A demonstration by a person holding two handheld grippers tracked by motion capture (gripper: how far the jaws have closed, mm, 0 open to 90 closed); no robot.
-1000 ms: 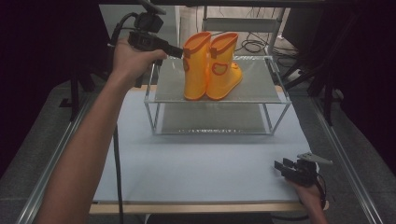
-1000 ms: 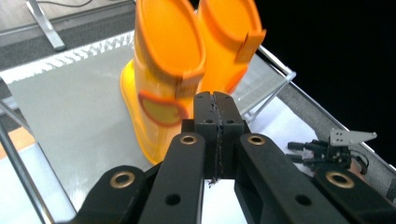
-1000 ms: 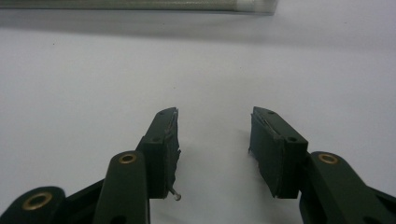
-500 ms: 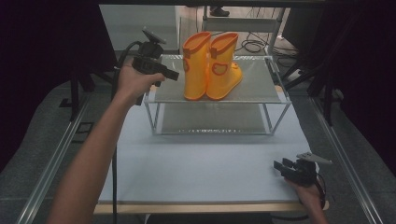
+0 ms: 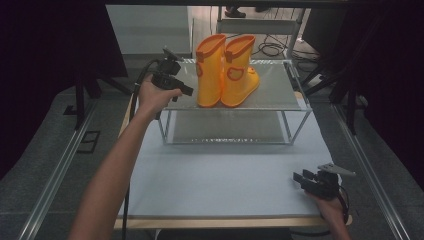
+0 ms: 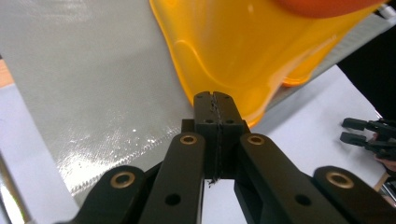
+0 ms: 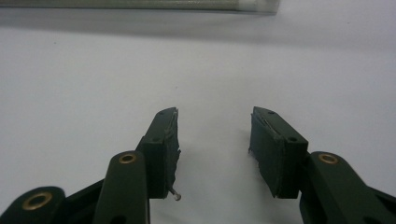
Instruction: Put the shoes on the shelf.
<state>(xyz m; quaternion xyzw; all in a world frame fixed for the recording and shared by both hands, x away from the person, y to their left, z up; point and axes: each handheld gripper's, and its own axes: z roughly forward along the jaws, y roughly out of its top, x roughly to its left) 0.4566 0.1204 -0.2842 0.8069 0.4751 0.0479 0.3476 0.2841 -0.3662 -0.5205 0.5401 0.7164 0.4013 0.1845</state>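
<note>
Two yellow rubber boots stood side by side on the top shelf of a small metal rack. The rack stood at the far edge of the bench, about in the middle. The boots were upright, touching each other, with orange rims on top. They stood nearer the left end of the shelf.

The left tool was held by a hand at the left end of the rack, level with the top shelf. It pointed at the nearest boot and was just beside it. In the left gripper view, its two black jaws were pressed tight together with nothing between them. The tip of the left tool sat right in front of the yellow boot, low down near the sole. Whether it touched the boot could not be told.

The right tool rested low at the near right corner of the bench, well apart from the rack. In the right gripper view its jaws stood wide apart, with only the pale bench top between them.
</note>
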